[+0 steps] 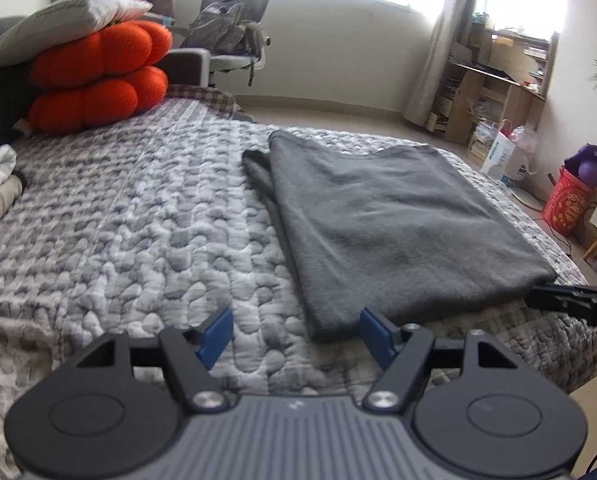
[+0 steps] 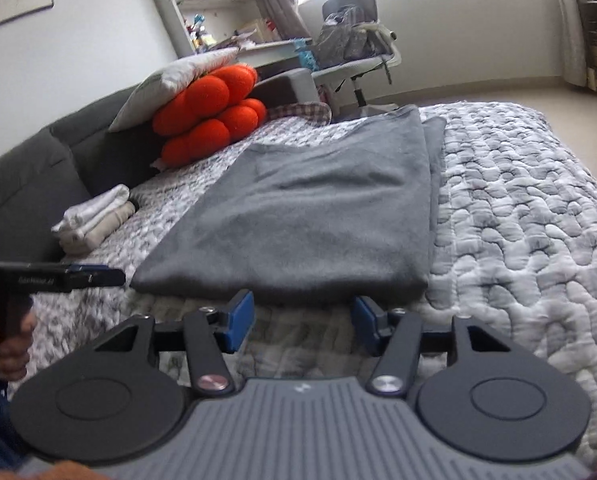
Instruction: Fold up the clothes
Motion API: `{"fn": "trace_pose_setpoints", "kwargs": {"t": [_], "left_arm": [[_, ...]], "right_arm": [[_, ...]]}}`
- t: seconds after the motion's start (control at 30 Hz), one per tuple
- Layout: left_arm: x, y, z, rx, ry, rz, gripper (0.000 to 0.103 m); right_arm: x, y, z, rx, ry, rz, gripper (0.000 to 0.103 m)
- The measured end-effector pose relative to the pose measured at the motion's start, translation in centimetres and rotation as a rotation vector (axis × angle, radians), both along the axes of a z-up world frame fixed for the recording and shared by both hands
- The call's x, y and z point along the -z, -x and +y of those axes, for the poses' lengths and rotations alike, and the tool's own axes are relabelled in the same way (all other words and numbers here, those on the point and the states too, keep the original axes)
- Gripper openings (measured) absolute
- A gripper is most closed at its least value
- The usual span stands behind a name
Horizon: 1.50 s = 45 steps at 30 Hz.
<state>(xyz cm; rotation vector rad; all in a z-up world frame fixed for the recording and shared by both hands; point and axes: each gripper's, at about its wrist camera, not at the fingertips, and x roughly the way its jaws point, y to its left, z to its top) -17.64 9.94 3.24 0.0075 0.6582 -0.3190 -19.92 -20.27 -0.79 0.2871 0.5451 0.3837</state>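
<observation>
Grey fleece garment (image 1: 394, 224), folded into a flat rectangle, lies on the puckered quilted bed (image 1: 138, 216). Left gripper (image 1: 296, 330) and right gripper (image 2: 303, 318) near its hem, jaws apart, empty.

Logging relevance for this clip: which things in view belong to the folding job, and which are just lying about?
Job:
- grey garment, partly folded on the quilt
- left gripper, open
- right gripper, open

Lying about:
- orange cushions
- white pillow
- folded pale stack
- office chair
</observation>
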Motion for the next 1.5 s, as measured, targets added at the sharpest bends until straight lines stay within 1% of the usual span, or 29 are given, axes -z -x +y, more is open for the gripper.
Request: {"fn": "trace_pose_setpoints", "kwargs": {"t": [0.17,0.3,0.33,0.4,0.47,0.53,0.6,0.67,0.8,0.93,1.07,1.17,1.27,1.33,1.4,1.43,1.5], "left_arm": [[-1.0,0.9,-1.9,0.065,-0.074,-0.117,0.071],[-1.3,0.7,-3.0,0.134,-0.063,-0.145,0.071],[-1.2,0.6,-3.3,0.147,-0.069,-0.153,0.071],[-1.1,0.5,-4.0,0.176,-0.080,-0.168,0.071],[-0.8,0.4,-4.8,0.208,-0.093,-0.182,0.071],[-0.3,0.3,-5.8,0.229,-0.132,-0.193,0.070],[0.1,0.3,-6.6,0.261,-0.158,-0.208,0.070],[0.4,0.6,-7.5,0.300,-0.176,-0.219,0.070],[0.6,0.9,-9.3,0.369,-0.192,-0.230,0.070],[1.0,0.9,-10.8,0.423,-0.211,-0.240,0.071],[1.8,0.9,-11.7,0.453,-0.258,-0.245,0.071],[2.5,0.5,-11.8,0.410,-0.327,-0.255,0.071],[2.8,-0.2,-10.8,0.361,-0.319,-0.252,0.071],[2.8,-0.7,-10.0,0.329,-0.293,-0.242,0.072],[2.7,-1.1,-9.3,0.273,-0.297,-0.243,0.071],[2.6,-1.3,-9.0,0.255,-0.299,-0.243,0.069],[2.4,-1.8,-8.2,0.232,-0.276,-0.228,0.059]], "right_arm": [[-0.4,-0.2,0.0,0.028,-0.053,-0.030,0.059],[-0.6,-0.9,-0.3,0.059,-0.119,-0.007,0.058],[-0.5,-1.0,-0.5,0.073,-0.137,0.007,0.056],[-0.3,-1.1,-0.9,0.103,-0.165,0.034,0.043],[-0.3,-1.0,-1.5,0.134,-0.196,0.049,0.037],[-0.5,-0.8,-2.1,0.159,-0.237,0.056,0.033],[-0.6,-0.6,-2.8,0.184,-0.279,0.063,0.026],[-0.8,-0.6,-3.2,0.199,-0.309,0.071,0.022],[-1.3,-1.0,-3.4,0.216,-0.347,0.093,0.017],[-1.7,-1.6,-4.0,0.227,-0.419,0.106,0.015],[-2.9,-2.1,-3.8,0.229,-0.424,0.090,0.015],[-3.2,-2.6,-3.9,0.229,-0.420,0.089,0.015],[-3.1,-2.6,-4.1,0.233,-0.431,0.088,0.015],[-3.0,-2.5,-4.4,0.238,-0.455,0.084,0.015],[-3.1,-2.4,-4.6,0.242,-0.468,0.075,0.015],[-3.2,-2.3,-4.6,0.244,-0.461,0.070,0.015],[-3.3,-2.3,-4.6,0.243,-0.445,0.063,0.015]]}}
